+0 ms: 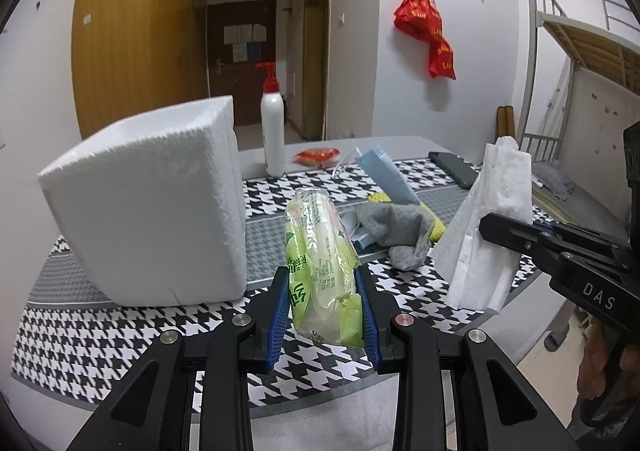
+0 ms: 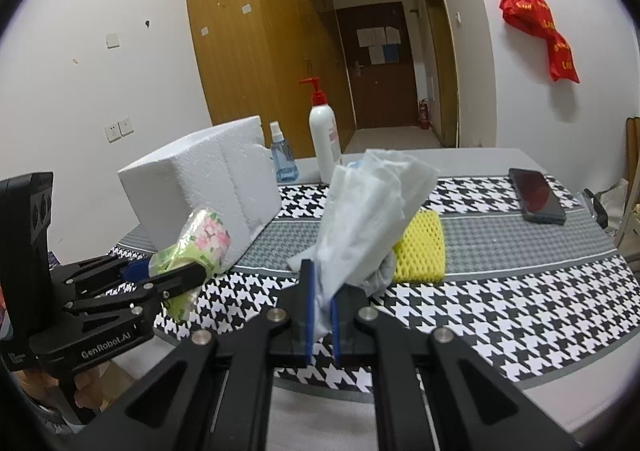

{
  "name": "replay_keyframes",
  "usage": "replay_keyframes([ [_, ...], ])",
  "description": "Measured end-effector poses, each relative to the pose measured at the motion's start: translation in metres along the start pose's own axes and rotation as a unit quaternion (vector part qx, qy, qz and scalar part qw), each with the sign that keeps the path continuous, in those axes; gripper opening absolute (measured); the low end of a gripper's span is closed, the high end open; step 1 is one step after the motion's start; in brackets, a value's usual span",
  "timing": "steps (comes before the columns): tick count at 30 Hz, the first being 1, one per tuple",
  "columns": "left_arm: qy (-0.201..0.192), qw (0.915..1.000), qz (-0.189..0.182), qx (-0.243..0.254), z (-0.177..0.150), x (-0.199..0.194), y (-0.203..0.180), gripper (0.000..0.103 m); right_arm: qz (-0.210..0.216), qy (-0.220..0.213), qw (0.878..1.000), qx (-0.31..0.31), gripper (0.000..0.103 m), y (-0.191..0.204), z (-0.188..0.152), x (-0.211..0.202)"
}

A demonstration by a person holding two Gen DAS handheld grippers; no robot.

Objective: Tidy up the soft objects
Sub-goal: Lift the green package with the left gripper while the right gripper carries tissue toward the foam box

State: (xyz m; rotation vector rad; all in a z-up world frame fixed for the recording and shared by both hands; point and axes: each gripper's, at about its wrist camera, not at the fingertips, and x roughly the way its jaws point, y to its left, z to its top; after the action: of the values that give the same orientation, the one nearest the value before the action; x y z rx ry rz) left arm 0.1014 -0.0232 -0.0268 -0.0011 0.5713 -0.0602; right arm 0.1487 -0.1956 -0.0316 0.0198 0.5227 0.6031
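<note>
My left gripper [image 1: 322, 283] is shut on a green tissue pack [image 1: 320, 251] and holds it upright above the houndstooth tablecloth [image 1: 120, 331]. The pack also shows in the right wrist view [image 2: 196, 247], in the left gripper [image 2: 176, 275]. My right gripper [image 2: 322, 291] is shut on a crumpled white paper towel [image 2: 368, 211], held up over the table; the towel also shows in the left wrist view [image 1: 492, 219]. A grey sock [image 1: 396, 231] and a yellow foam net [image 2: 420, 247] lie on the cloth.
A white foam block [image 1: 152, 203] stands at the left. A white pump bottle [image 1: 273, 119], a blue spray bottle [image 2: 282, 155], a red packet [image 1: 318, 155], a blue tube [image 1: 386, 179] and a dark phone [image 2: 536, 195] lie further back.
</note>
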Motion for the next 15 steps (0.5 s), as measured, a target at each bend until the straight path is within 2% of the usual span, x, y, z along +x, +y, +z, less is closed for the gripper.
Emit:
replay_keyframes([
  [15,-0.038,0.9992,0.012,-0.008,-0.005,-0.048,0.009,0.034,-0.003,-0.025,1.000,-0.018,0.009,0.018,0.004,-0.031],
])
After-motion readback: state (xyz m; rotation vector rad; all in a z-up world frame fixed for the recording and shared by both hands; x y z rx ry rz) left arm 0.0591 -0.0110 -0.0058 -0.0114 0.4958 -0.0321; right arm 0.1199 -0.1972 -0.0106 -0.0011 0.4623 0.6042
